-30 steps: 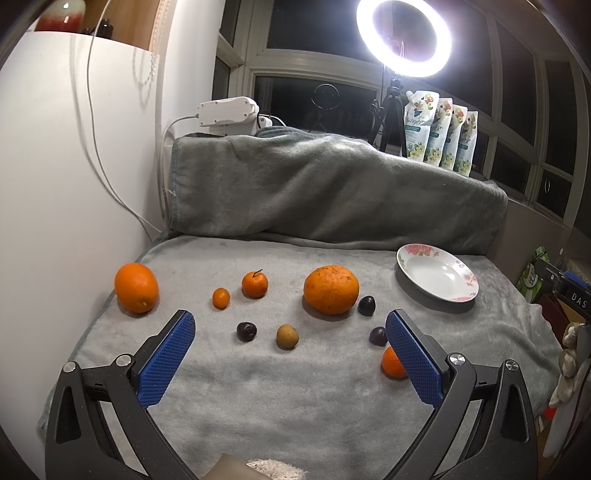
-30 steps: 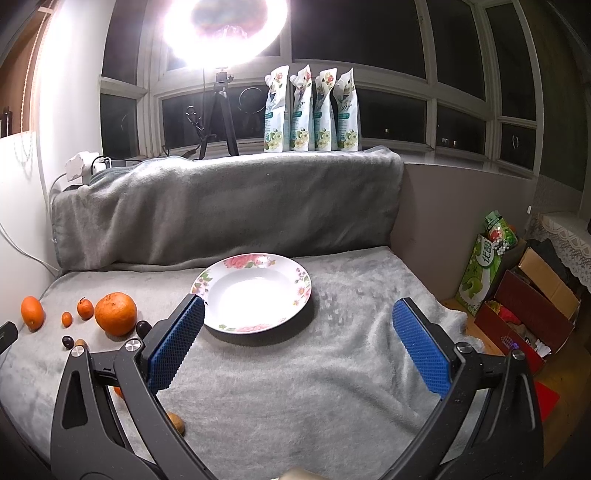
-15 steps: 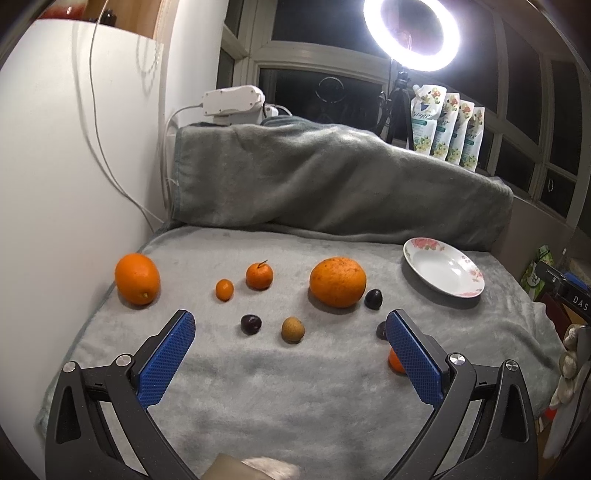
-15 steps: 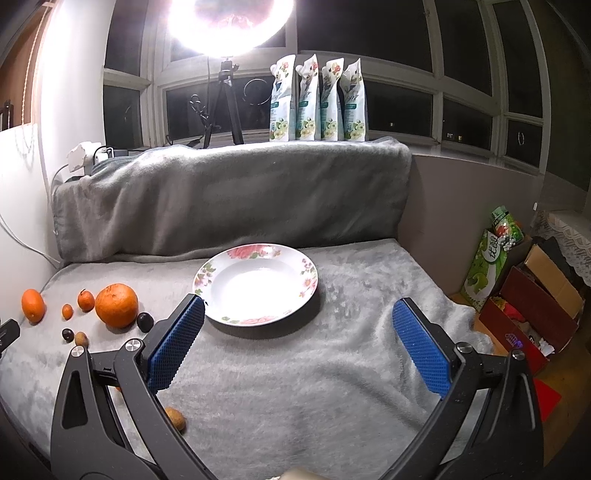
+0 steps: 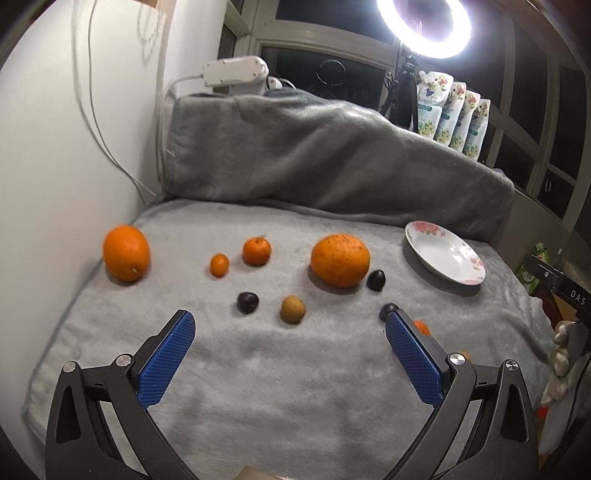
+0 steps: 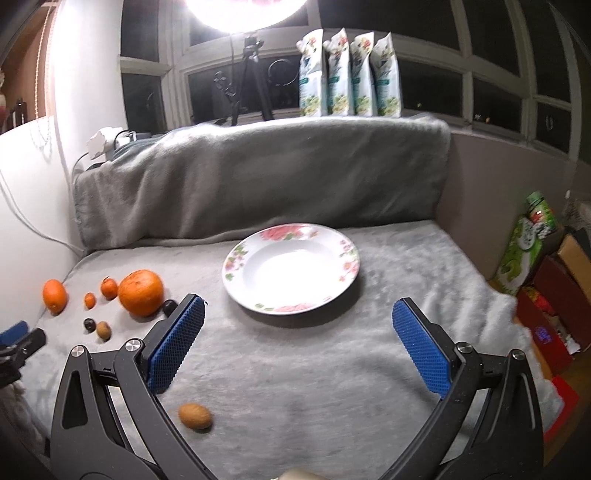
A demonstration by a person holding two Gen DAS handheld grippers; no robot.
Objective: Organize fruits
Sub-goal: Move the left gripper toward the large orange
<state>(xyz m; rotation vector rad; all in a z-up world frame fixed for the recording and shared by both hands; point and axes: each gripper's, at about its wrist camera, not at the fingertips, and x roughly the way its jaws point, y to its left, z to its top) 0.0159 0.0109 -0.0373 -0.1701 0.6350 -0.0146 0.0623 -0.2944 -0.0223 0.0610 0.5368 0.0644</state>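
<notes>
Both tools hung above the bed with nothing in them: the left gripper (image 5: 290, 332) had its blue pads spread wide over the scattered fruit, and the right gripper (image 6: 297, 325) was spread just as wide in front of the floral plate (image 6: 347, 254), which lay empty. The fruit sat loose on the grey fleece blanket (image 5: 295, 387): an orange (image 5: 126, 252) far left by the wall, a kumquat (image 5: 219, 265) and a small mandarin (image 5: 256, 251) near each other, a large orange (image 5: 340, 260) with a dark plum (image 5: 376, 280) just beside it, and closer in another dark plum (image 5: 247, 302) and a brownish longan-like fruit (image 5: 293, 309). A further dark fruit and a small orange one were half hidden behind the left gripper's right pad, and a brown oval fruit (image 6: 195, 415) lay near the right gripper. Gathering the fruit onto the plate looked like the likely aim, with no piece yet placed. A good first pick would probably have been the brownish fruit or the near plum, taken with the pads straddling it squarely and closed gently, since round fruit on soft pile could roll or squirt out. The blanket also draped a raised back ledge (image 6: 258, 177); behind it were dark windows, a ring light (image 5: 428, 26) on a tripod and four pouches (image 6: 349, 75).
</notes>
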